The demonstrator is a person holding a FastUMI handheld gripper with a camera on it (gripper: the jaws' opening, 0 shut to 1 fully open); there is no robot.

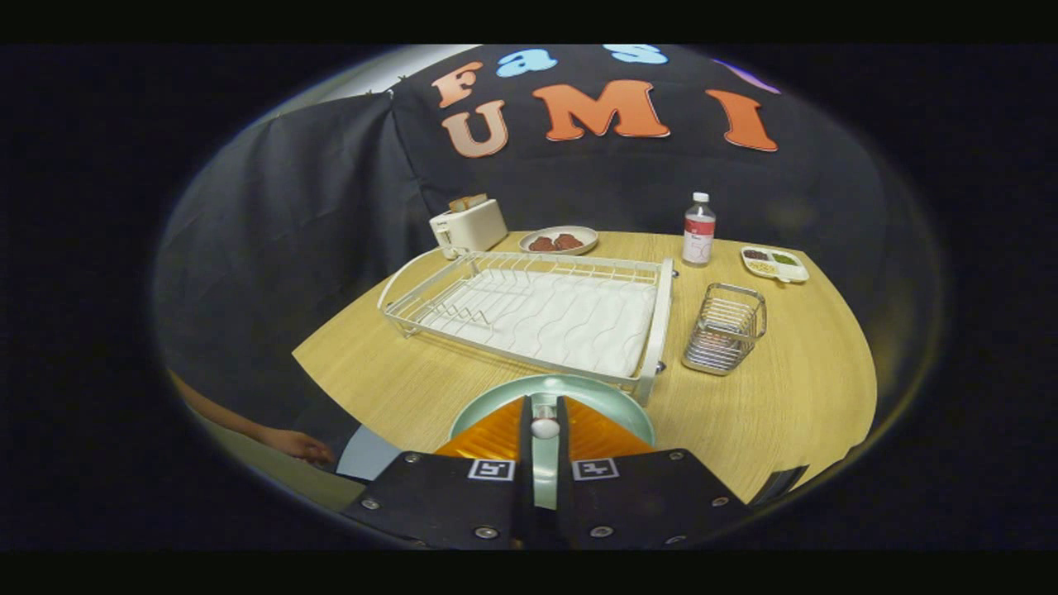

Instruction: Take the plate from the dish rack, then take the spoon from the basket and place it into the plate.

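The gripper (544,413) has its fingers drawn close together, clamped on the white spoon (545,427), whose rounded end shows in the narrow gap between them. Directly under the fingers lies the plate (496,395), pale green, on the wooden table (793,388); the spoon hangs over its middle, and whether it touches the plate cannot be told. Just beyond the plate stands the white dish rack (529,310), its near edge close to the plate's far rim. To the right of the rack, ahead and right of the fingers, stands the wire basket (726,328). Further beyond are a toaster (469,226), a dish of food (559,240), a bottle (698,229) and a small divided tray (774,264). A person's hand (296,445) rests to the left of the fingers, by the table's edge.
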